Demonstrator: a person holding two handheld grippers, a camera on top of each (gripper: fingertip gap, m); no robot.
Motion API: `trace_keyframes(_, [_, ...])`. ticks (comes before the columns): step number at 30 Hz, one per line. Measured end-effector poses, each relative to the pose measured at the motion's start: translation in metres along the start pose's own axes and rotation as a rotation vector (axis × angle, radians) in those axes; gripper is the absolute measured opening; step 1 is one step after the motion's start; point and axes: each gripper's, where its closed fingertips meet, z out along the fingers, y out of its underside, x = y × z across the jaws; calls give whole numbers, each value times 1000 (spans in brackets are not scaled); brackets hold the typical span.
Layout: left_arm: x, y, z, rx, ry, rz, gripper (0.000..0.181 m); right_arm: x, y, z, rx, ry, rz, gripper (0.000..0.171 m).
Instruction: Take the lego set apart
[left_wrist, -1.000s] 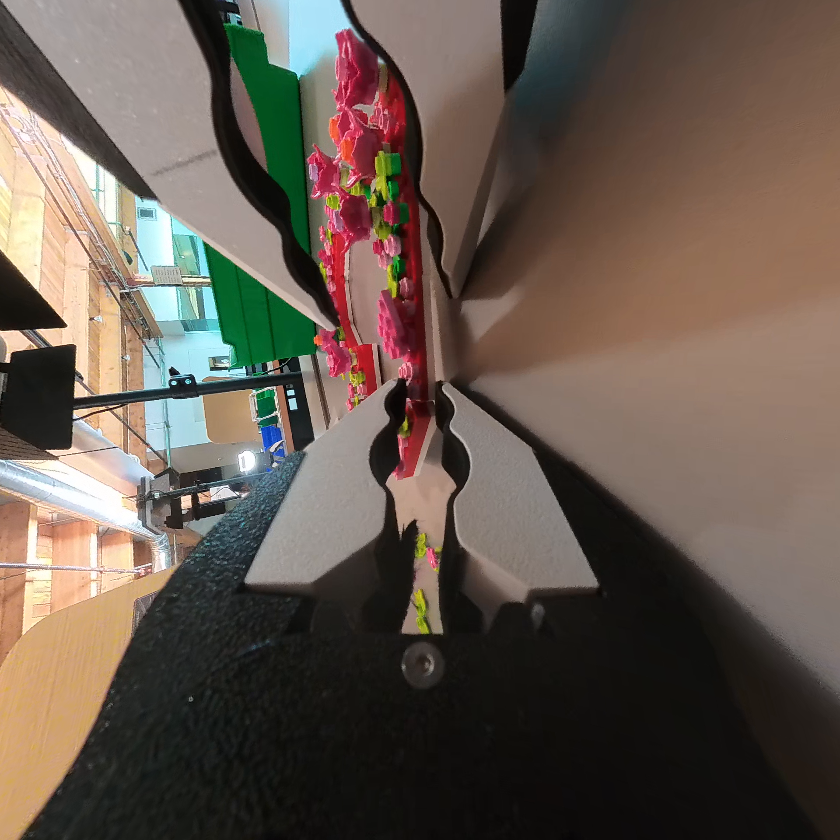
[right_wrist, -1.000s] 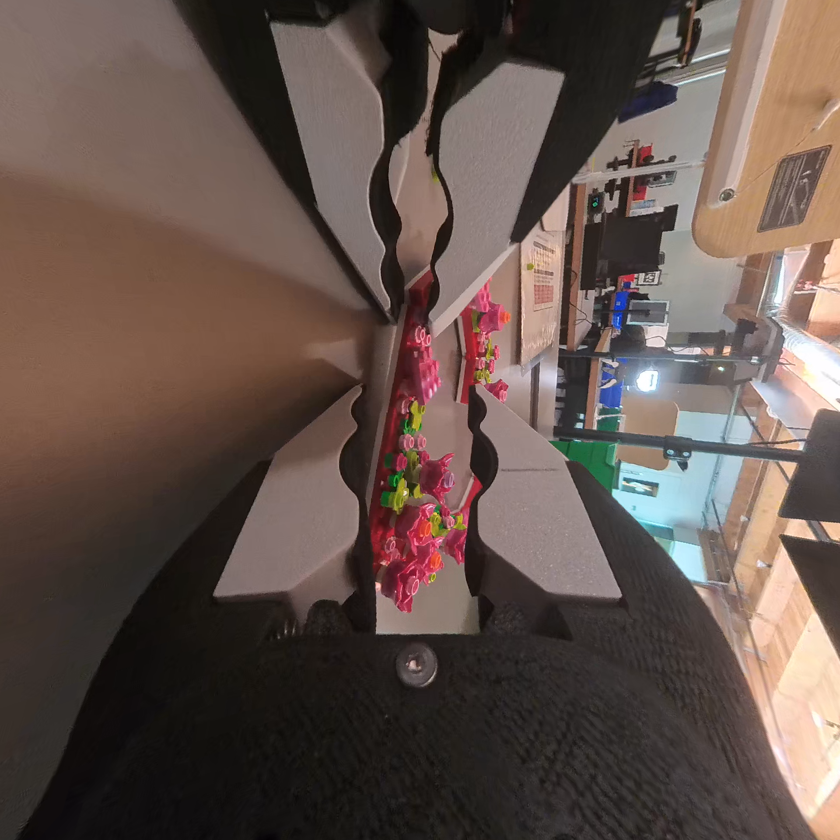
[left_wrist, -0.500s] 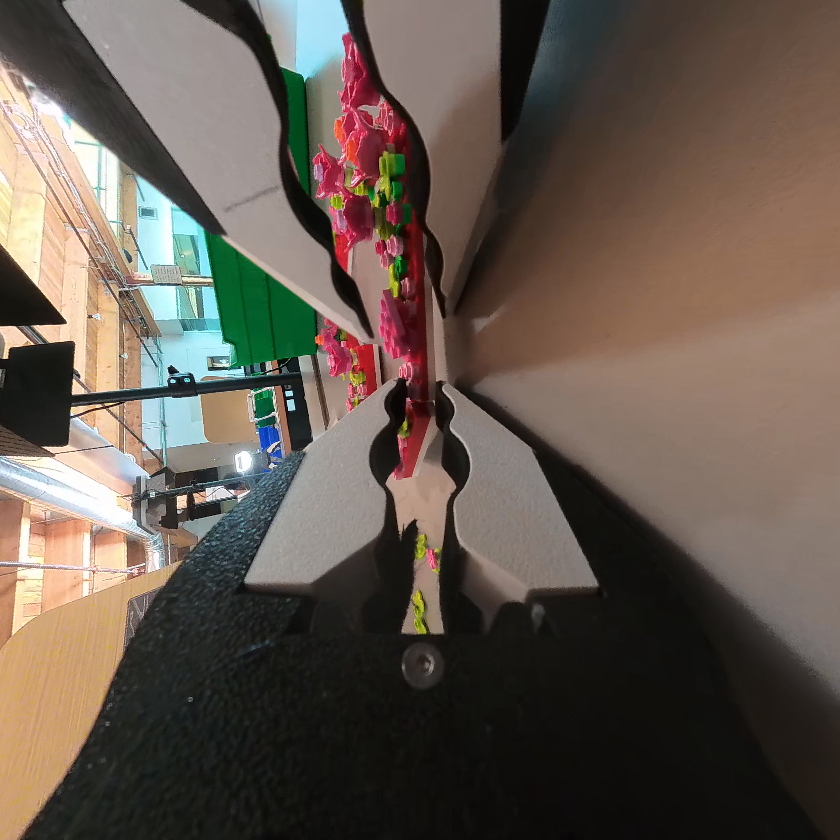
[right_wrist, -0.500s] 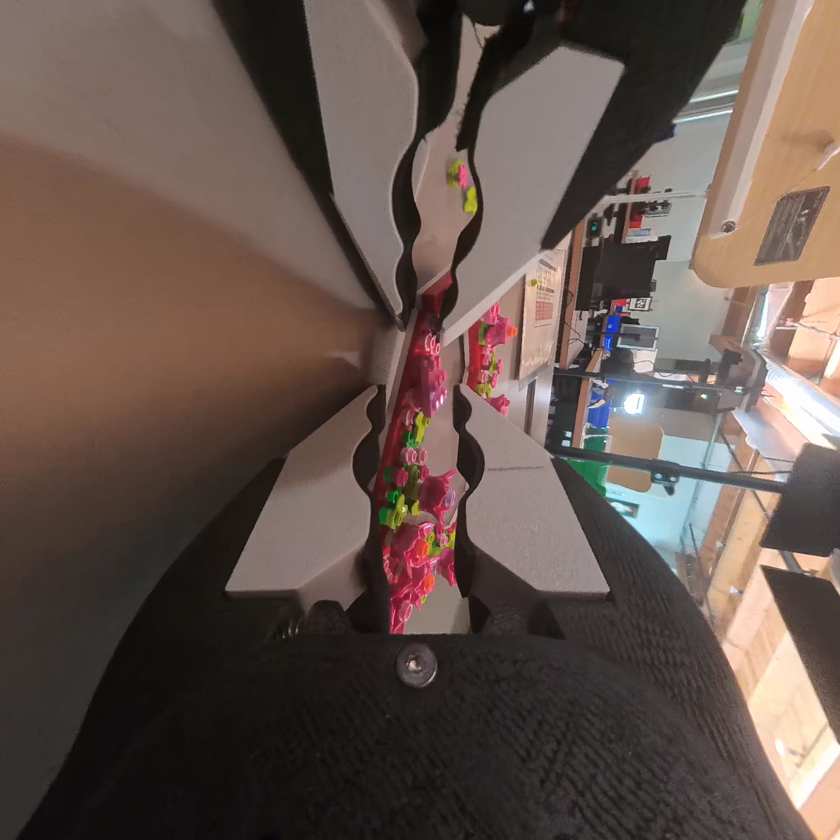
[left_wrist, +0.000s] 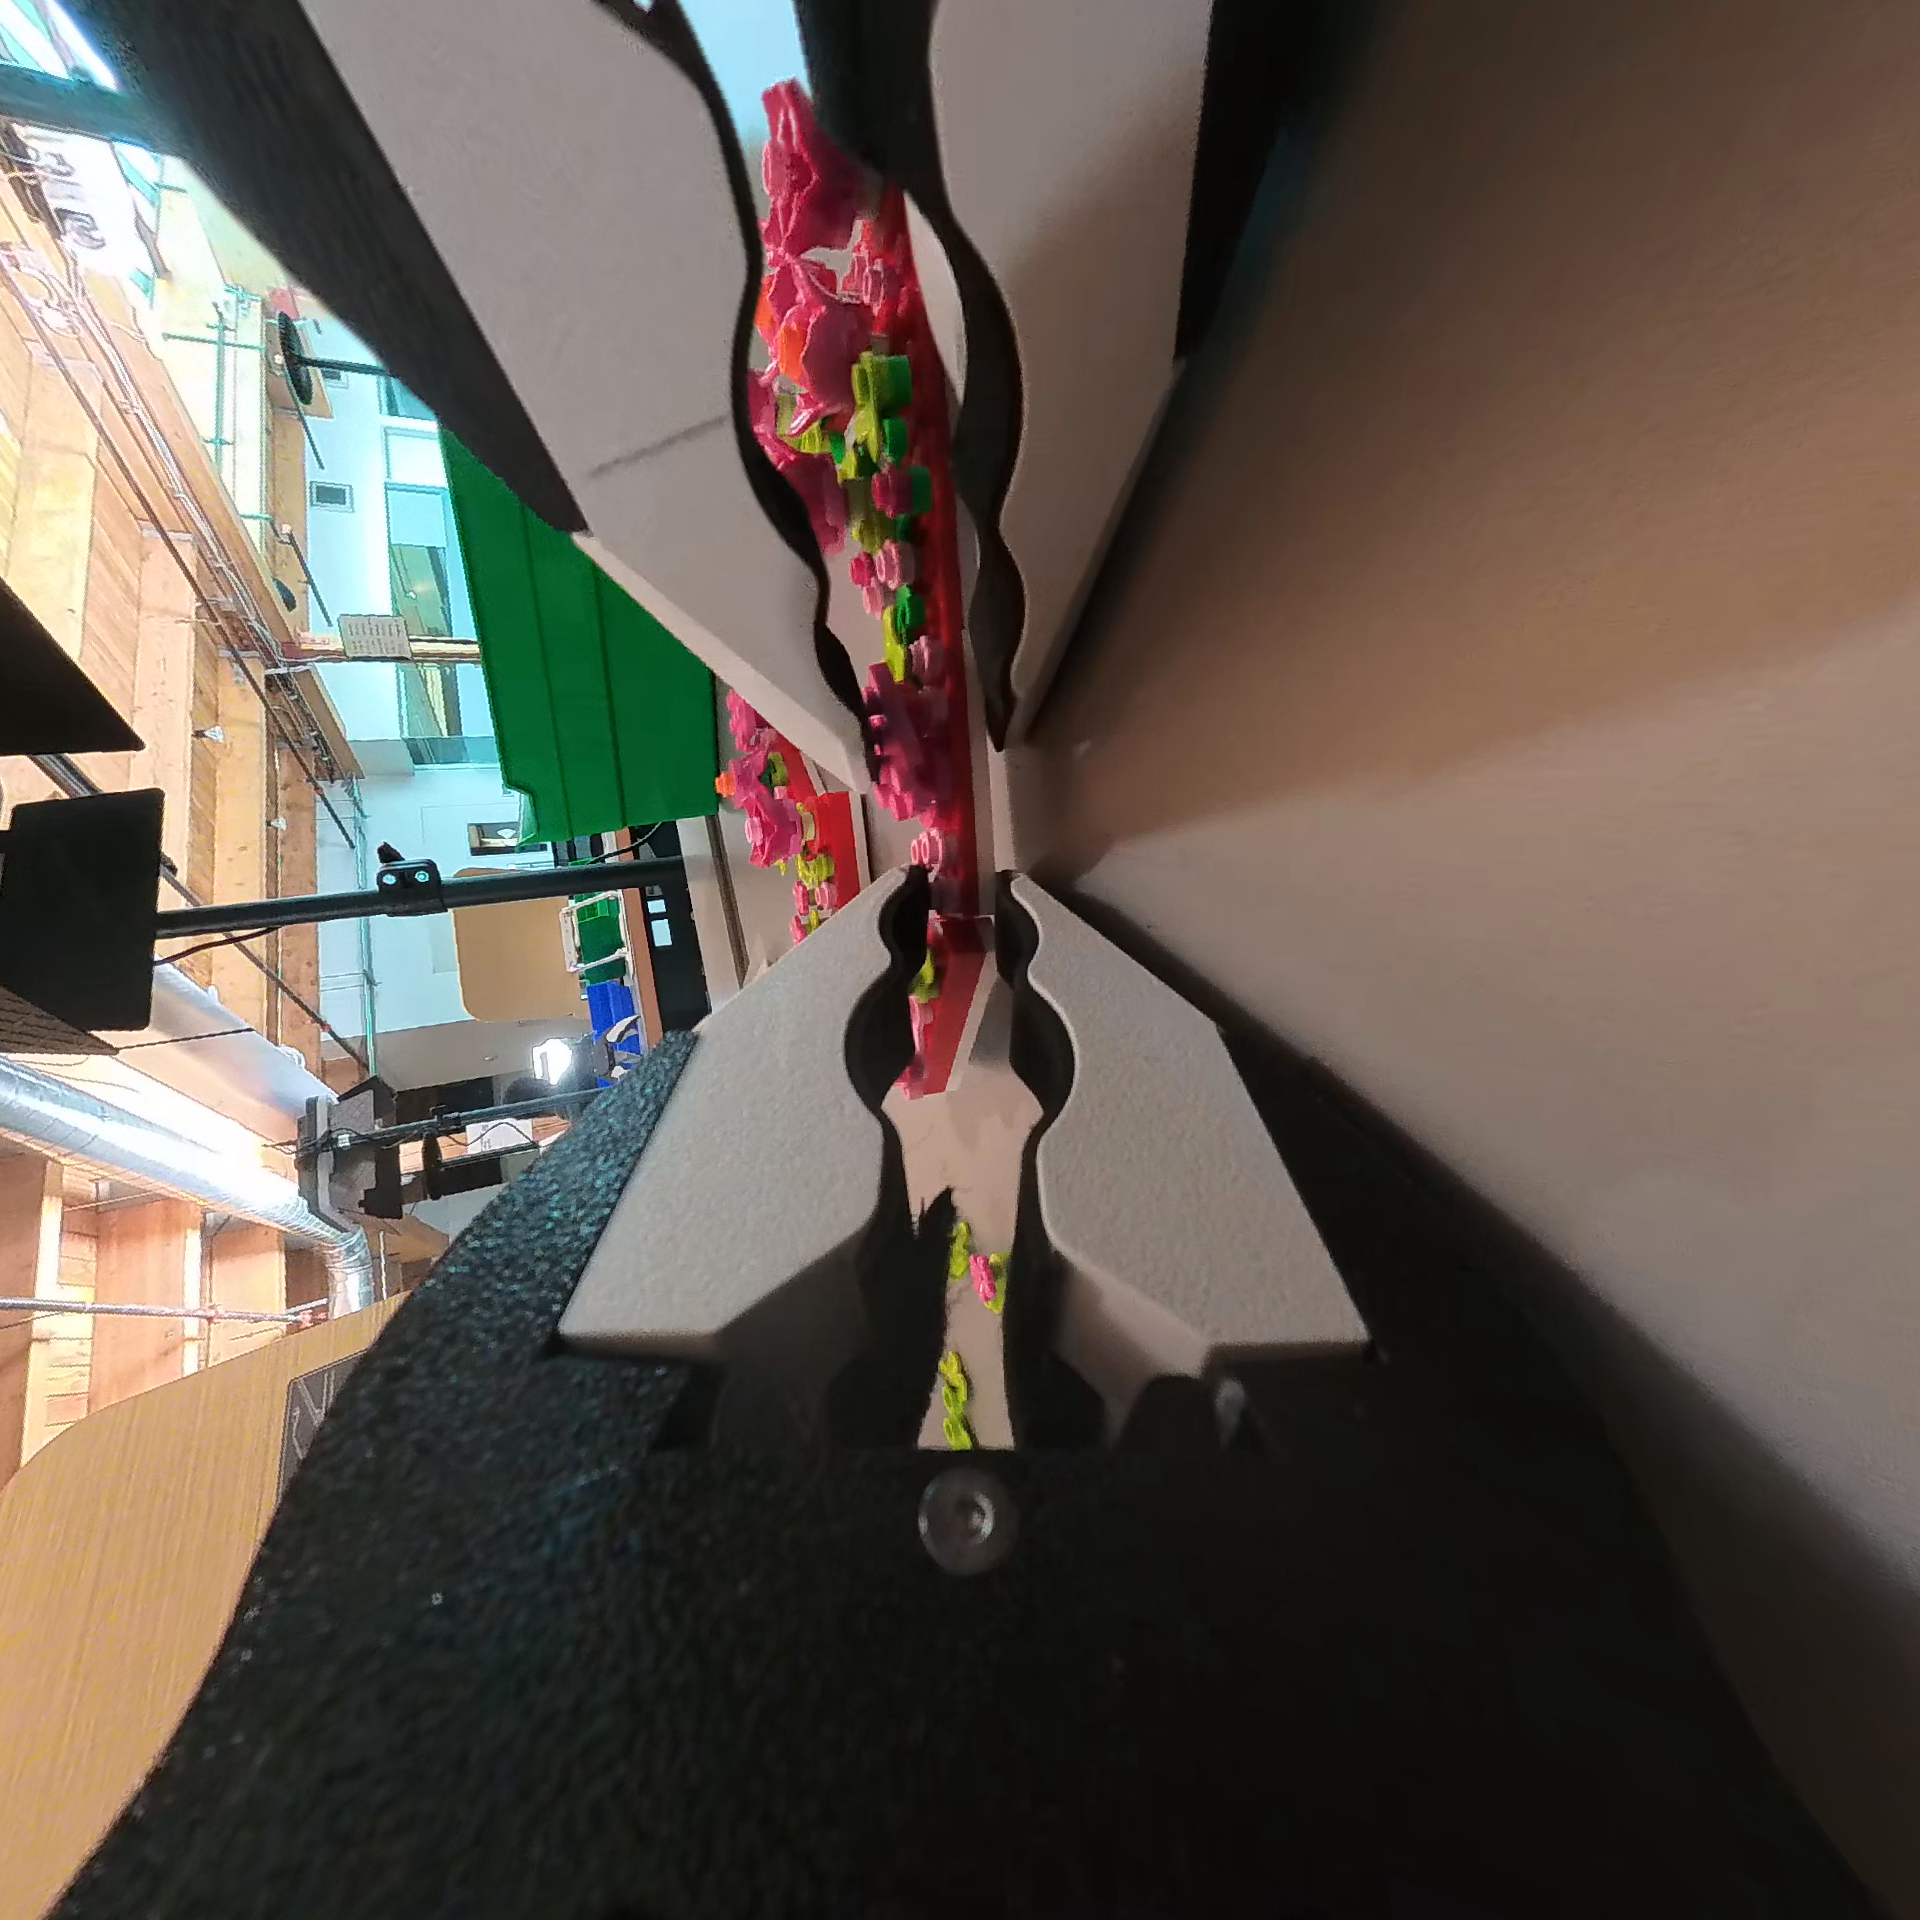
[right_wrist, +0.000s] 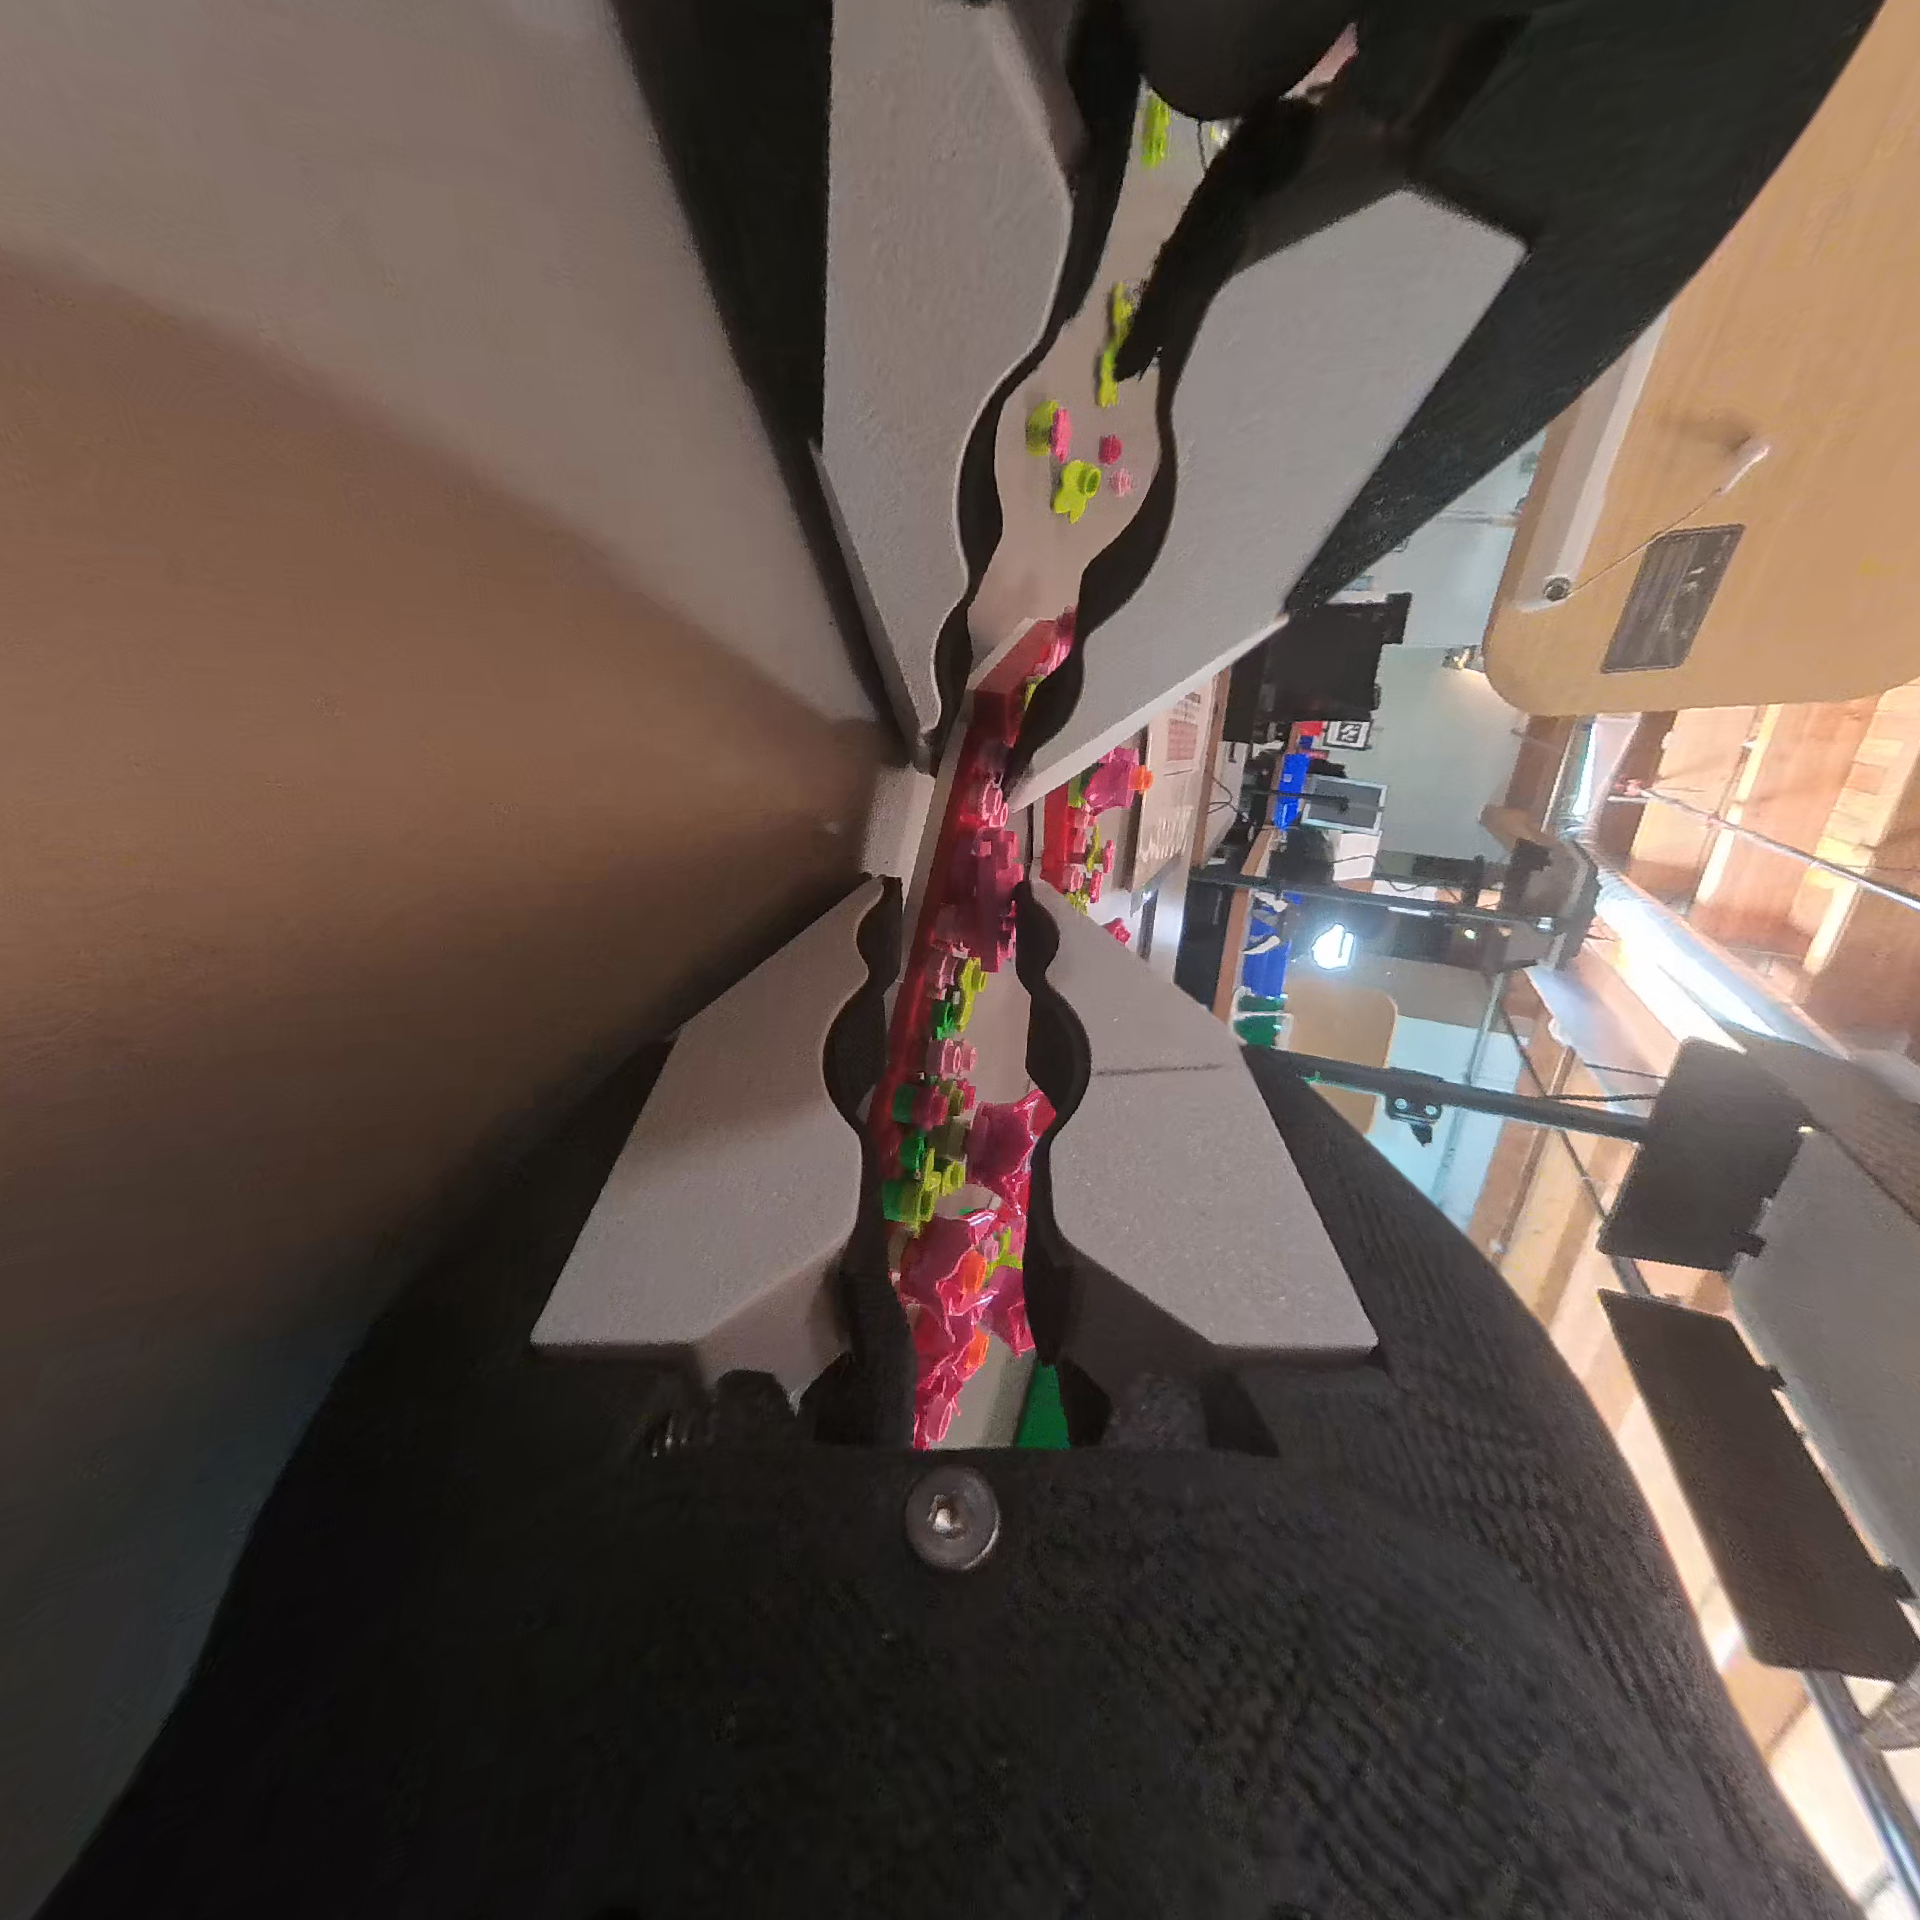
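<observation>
Both grippers clamp one red lego strip (left_wrist: 951, 665): left gripper (left_wrist: 961, 883) at its end, right gripper (right_wrist: 951, 894) now farther along.

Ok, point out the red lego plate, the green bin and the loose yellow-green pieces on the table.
red lego plate (left_wrist: 951, 1023): left wrist view, on its near end between the claw's fingers.
green bin (left_wrist: 582, 665): left wrist view, on its side wall.
loose yellow-green pieces (right_wrist: 1075, 488): right wrist view, on one piece.

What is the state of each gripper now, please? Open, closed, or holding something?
Left gripper: closed on one end of the red lego plate.
Right gripper: closing around the other end of the plate; contact cannot be told.
</observation>
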Motion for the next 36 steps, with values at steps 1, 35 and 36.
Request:
trace_keyframes(1, [0, 0, 0, 0, 0, 0, 10, 0, 0, 0, -2, 1, -8, 21])
trace_keyframes(35, [-1, 2, 0, -9, -2, 5, 9, 1, -2, 1, 33, -4, -52, 21])
trace_keyframes(36, [-1, 2, 0, -9, -3, 8, 9, 1, -2, 1, 36, -4, -39, 21])
